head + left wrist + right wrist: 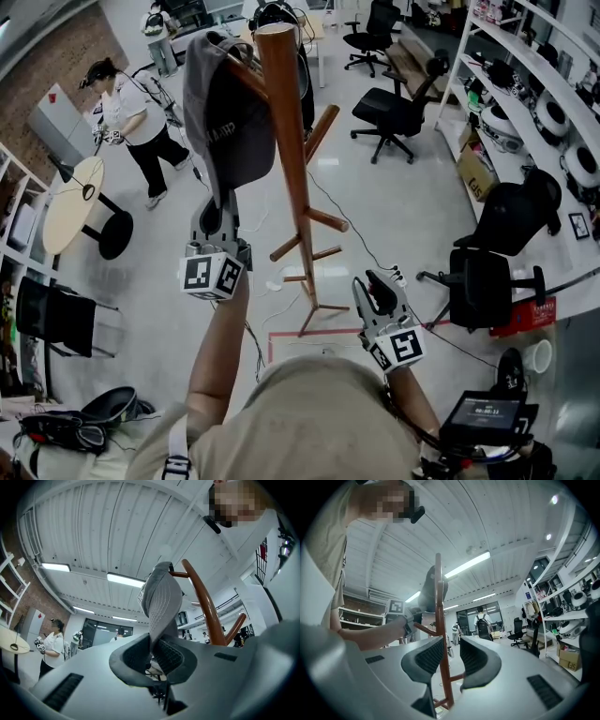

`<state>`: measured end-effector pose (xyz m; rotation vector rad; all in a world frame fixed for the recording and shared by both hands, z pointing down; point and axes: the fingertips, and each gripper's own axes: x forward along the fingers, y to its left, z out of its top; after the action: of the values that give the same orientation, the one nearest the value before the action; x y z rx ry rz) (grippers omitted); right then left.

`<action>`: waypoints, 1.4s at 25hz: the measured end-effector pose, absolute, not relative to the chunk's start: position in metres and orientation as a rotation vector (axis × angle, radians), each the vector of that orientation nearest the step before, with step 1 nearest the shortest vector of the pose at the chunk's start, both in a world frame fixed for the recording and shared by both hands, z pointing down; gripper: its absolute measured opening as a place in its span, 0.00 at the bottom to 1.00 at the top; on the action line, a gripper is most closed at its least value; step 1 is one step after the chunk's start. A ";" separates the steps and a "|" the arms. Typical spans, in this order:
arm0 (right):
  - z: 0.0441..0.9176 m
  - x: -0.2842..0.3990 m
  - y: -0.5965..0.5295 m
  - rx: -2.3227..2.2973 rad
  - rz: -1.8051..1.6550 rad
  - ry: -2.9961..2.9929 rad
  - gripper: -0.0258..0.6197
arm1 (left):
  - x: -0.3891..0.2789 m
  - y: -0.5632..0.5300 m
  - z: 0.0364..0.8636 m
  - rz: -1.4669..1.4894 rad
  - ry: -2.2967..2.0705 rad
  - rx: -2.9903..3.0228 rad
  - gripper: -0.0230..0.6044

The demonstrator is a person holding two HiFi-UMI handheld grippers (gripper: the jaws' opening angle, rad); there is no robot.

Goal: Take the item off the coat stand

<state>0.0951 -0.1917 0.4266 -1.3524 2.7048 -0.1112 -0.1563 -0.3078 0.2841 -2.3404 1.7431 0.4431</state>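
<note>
Left gripper (pixel 216 217) is clamped on the grey cap (pixel 225 117), which hangs on the wooden coat stand (pixel 289 159). The lift-off is not yet done. Right gripper (pixel 373 289) hovers low, jaws apart and empty.

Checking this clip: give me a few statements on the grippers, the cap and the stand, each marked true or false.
1. The left gripper has its jaws closed on the grey cap. True.
2. The cap is lifted clear of the coat stand. False: it hangs on a peg at the top of the stand.
3. The right gripper clamps the stand's pole. False: its jaws are apart and empty, and the pole stands well beyond them.
4. The right gripper is held lower than the left gripper. True.
5. A person in a white top stands in the background. True.
</note>
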 end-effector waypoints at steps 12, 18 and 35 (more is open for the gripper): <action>0.416 0.094 -0.192 -1.355 -0.092 2.699 0.21 | -0.165 -0.314 0.282 0.416 1.744 -2.342 0.09; 0.400 0.090 -0.193 -1.338 -0.057 2.698 0.21 | -0.168 -0.313 0.272 0.395 1.739 -2.314 0.09; 0.376 0.081 -0.189 -1.354 -0.039 2.705 0.21 | -0.166 -0.311 0.258 0.394 1.695 -2.354 0.09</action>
<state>0.0811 -0.1893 0.3763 -1.3542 2.7050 -0.0395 -0.1656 -0.3107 0.2576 -2.3536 1.6951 0.3942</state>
